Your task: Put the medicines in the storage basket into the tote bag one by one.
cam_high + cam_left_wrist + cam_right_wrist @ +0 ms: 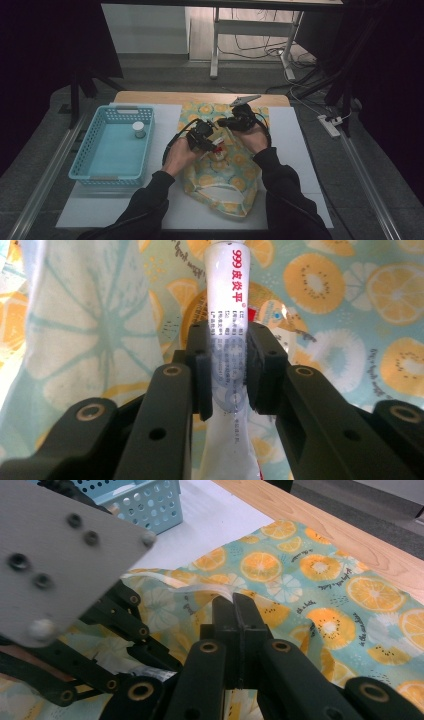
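the wooden table (150,96) carries a white mat (300,150), and on it lies the fruit-print cloth bag (235,175) you are working over, its mouth toward you. your right gripper (239,120) has its jaws shut tight on a fold of the bag's pale edge (210,591), most likely to lift it and hold the mouth open so something can go in. your left gripper (212,142) is clamped on a white ointment tube (228,340) with red lettering, the pads pressing its middle, the tube hanging just above the bag's fabric between your two hands. holding it by the middle keeps it pointed along the jaws, which should help you aim it at the opening.

off to your left sits a blue basket (82,162), well apart from the bag, with a small white jar (139,130) inside. it is out of your path. the tighter spot is between the grippers: the left gripper's linkage (115,625) sits very near the right jaws, so watch for a knock there.
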`<state>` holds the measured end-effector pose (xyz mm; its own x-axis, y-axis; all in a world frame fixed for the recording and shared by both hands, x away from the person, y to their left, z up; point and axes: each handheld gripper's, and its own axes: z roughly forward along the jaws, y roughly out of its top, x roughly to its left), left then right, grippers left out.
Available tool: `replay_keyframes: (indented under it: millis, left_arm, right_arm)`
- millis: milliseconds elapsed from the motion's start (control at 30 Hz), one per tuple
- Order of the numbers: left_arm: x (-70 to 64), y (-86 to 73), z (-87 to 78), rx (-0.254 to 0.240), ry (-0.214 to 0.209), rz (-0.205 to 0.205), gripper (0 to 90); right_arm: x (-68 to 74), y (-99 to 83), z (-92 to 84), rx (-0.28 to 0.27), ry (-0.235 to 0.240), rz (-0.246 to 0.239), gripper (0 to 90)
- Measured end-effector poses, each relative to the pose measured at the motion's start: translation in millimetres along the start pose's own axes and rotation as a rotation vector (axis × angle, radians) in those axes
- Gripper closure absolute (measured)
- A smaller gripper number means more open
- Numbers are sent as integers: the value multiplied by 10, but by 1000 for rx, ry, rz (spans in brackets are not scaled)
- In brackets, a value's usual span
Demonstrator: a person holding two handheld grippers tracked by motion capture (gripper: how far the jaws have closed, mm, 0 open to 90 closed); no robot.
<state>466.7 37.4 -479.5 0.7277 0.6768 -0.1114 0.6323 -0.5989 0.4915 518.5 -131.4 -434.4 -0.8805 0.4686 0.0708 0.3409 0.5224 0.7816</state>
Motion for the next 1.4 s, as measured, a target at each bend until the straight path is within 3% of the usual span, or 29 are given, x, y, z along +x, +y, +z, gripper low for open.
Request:
replay_keyframes:
  millis: [400, 800, 933, 1200, 1400]
  left_arm:
    - [35, 9, 99, -14, 13, 25, 731]
    - [5, -15, -2, -79, -5, 39, 601]
    - [-10, -35, -64, -106, -21, 37, 548]
    - [-23, -76, -264, -177, -98, 16, 445]
    - [-11, -148, -379, -211, -99, 13, 381]
  right_arm:
    - [-4, -20, 24, 3, 1, 1, 900]
    - [-19, -34, 7, -5, 0, 7, 900]
    - [-28, -45, -7, -4, 4, 5, 900]
    - [-30, -62, -19, -5, 17, -6, 900]
    - [-33, -66, -33, -4, 15, -7, 900]
